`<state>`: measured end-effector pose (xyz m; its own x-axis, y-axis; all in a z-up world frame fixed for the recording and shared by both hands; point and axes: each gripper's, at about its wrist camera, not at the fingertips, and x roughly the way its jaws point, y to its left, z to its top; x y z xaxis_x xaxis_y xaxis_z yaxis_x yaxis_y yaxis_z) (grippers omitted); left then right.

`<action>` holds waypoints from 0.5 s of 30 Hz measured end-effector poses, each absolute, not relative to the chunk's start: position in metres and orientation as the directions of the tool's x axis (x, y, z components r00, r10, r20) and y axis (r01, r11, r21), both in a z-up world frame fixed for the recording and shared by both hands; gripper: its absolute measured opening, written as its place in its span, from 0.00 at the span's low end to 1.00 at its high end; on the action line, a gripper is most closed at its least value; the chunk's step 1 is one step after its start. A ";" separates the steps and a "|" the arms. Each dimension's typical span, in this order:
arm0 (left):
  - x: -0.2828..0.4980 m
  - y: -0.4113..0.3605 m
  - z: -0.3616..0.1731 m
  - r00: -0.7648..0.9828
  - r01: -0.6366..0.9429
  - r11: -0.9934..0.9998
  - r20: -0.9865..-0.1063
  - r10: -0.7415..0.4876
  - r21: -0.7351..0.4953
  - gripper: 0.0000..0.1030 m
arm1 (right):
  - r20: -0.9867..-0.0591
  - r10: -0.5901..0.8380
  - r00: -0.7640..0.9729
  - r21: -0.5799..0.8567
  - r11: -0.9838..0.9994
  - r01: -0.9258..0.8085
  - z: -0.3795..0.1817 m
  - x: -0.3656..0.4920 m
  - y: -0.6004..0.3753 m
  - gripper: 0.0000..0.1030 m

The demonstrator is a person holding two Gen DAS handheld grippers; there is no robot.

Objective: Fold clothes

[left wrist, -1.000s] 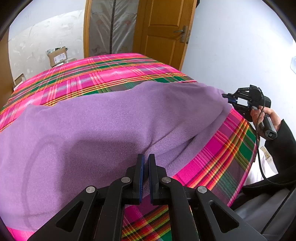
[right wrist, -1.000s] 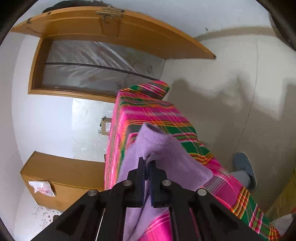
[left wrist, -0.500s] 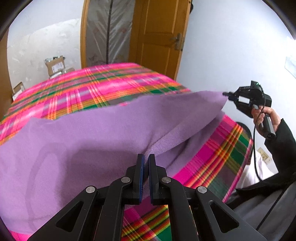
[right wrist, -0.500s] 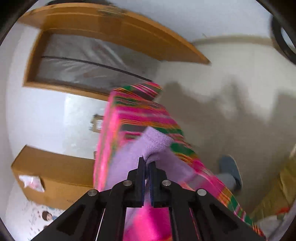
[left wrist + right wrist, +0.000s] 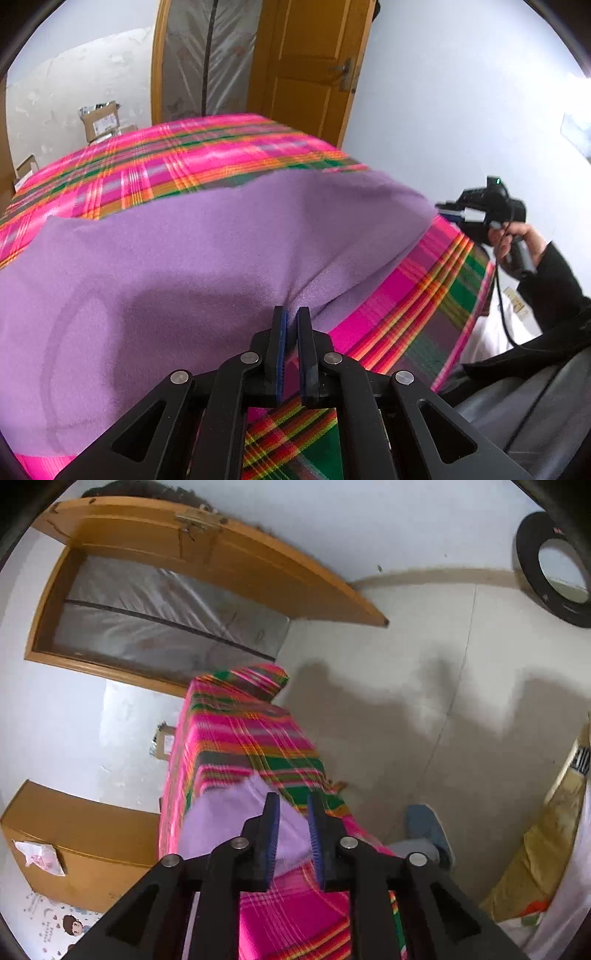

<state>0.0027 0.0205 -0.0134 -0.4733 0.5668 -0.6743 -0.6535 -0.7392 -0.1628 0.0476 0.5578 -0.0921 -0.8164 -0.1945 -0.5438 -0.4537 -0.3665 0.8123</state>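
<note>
Fold clothes, early stage: purple fleece garment [image 5: 207, 258] spread over the plaid-covered bench [image 5: 192, 155], 1 layer turned over; left gripper [image 5: 290, 325] jaws pinch its near edge, right gripper [image 5: 291, 812] jaws just opened, holding nothing.

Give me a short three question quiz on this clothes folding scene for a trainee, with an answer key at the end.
1. True or false: the left gripper is shut on the purple fleece garment.
2. Multiple choice: the right gripper is (A) clamped on a sleeve, (B) open, its jaws having just parted, with nothing pinched, (C) out of view.
3. Fill in: the garment lies on a pink ____ cloth covering the table.

Key
1. True; a fold of fleece sits pinched between its pads.
2. B; the fabric lies beyond the spread pads, not pressed by them.
3. Plaid, with green and orange stripes.
</note>
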 end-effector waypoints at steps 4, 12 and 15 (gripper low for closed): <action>-0.001 0.020 -0.003 -0.483 -0.648 -0.738 -0.649 0.588 -0.186 0.06 | -0.526 -0.223 -0.821 0.817 -0.401 -0.414 -0.090 0.038 0.558 0.40; 0.009 0.032 0.017 -0.438 -0.718 -0.662 -0.600 0.669 -0.214 0.06 | -0.533 -0.349 -0.771 0.802 -0.499 -0.328 -0.097 -0.016 0.562 0.43; 0.002 0.040 0.012 -0.442 -0.697 -0.683 -0.621 0.647 -0.216 0.07 | -0.538 -0.423 -0.729 0.809 -0.501 -0.307 -0.113 -0.039 0.567 0.44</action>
<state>0.0024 0.0396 0.0116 -0.4422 0.6474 -0.6208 -0.6974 -0.6834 -0.2160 -0.0389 0.5672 -0.1127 -0.7290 -0.4228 -0.5383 -0.3069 -0.5011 0.8091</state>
